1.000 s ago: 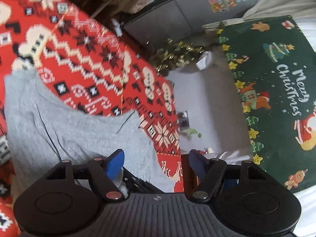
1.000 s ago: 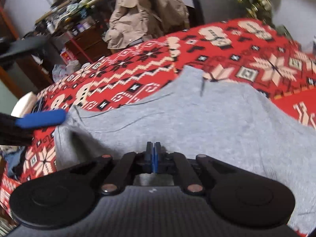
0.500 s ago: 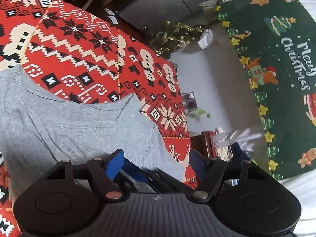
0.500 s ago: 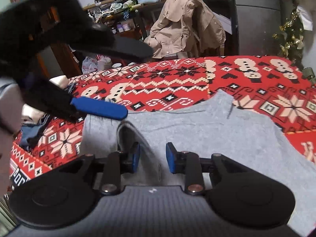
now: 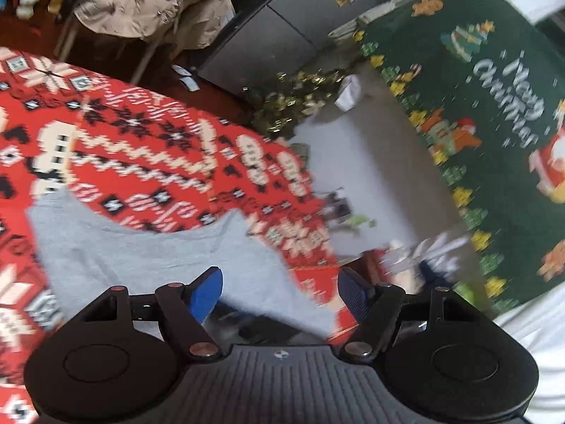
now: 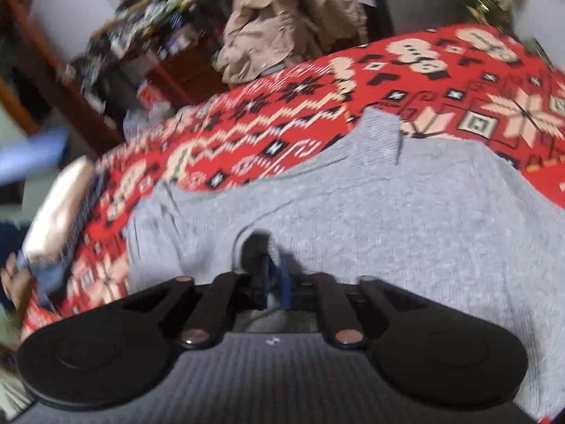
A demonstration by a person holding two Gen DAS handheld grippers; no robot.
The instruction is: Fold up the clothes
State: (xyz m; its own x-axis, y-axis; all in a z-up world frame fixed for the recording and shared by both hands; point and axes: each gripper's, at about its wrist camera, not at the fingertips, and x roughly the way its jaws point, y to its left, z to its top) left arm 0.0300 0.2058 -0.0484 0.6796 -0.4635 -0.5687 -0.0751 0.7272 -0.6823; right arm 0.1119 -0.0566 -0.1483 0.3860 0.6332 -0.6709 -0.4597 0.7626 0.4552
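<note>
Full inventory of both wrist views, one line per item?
Grey knit garment: 1, grey, spread flat on the red blanket.
Red patterned blanket: 1, red, cream and black, under the garment.
Beige jacket: 1, beige, heaped behind the blanket.
Green "Merry Christmas" cloth: 1, dark green, right of left view.
Tinsel tree: 1, green-gold, on the floor.
Left gripper: 1, black with blue pads, open above the garment's edge.
Right gripper: 1, black with blue pads, shut on the garment.
</note>
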